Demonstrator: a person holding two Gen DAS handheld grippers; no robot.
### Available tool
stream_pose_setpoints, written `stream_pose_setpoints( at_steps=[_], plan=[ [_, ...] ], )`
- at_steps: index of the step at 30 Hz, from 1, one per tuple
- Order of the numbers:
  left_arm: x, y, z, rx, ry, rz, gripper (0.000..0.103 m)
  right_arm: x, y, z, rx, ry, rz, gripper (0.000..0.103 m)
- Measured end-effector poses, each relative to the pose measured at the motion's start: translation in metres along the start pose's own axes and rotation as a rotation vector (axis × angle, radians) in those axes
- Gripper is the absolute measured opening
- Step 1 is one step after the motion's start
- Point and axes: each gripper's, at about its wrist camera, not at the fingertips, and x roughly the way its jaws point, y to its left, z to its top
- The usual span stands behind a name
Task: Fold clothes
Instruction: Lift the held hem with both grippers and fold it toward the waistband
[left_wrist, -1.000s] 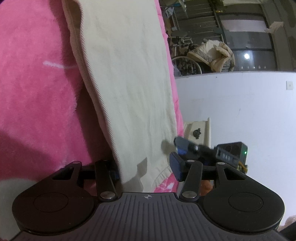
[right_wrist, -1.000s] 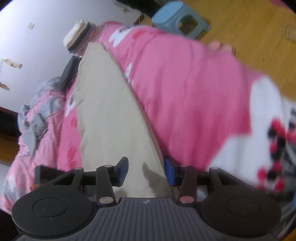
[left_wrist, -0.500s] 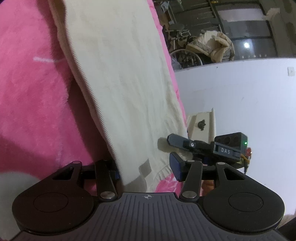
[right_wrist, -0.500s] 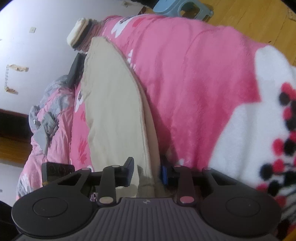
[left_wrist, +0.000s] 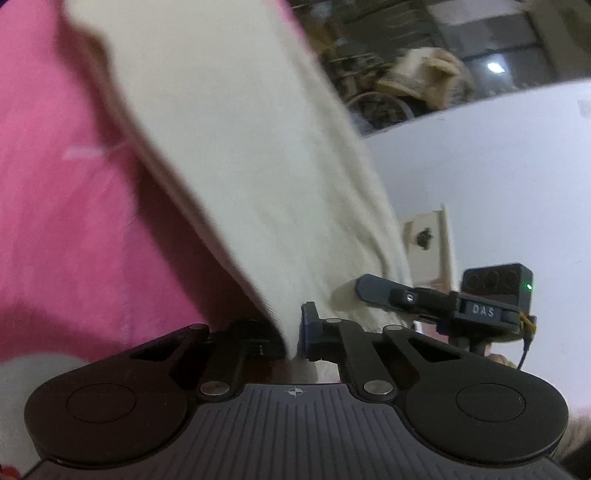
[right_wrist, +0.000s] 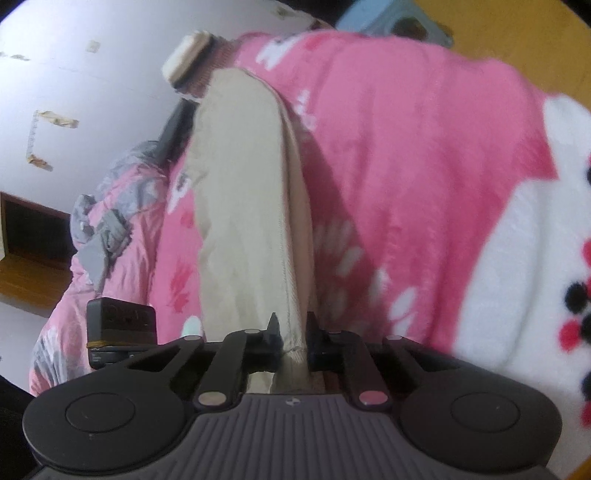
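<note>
Left wrist view: the left gripper (left_wrist: 293, 338) pinches one near corner of the cream garment (left_wrist: 236, 155), the right gripper (right_wrist: 293, 338) the other. The garment lies long on the pink blanket (right_wrist: 406, 166), already doubled lengthwise; a crosswise fold seems left.

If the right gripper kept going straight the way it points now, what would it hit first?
The right gripper is already shut on the cream fabric garment, which runs ahead along its line. Past that cloth lies the pink fleece blanket, probably met next, though depth is unclear.
</note>
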Motion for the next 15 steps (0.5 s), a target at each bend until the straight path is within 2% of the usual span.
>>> stream_pose_setpoints(
  at_steps=[10, 15],
  plan=[
    [-0.036, -0.051, 0.003, 0.216, -0.093, -0.114, 0.003, -0.047, 0.034, 0.003, -0.044, -0.165, 0.170, 0.010],
    [-0.051, -0.090, -0.001, 0.350, -0.105, -0.208, 0.003, -0.077, 0.053, 0.003, -0.086, -0.227, 0.275, 0.010]
  ],
)
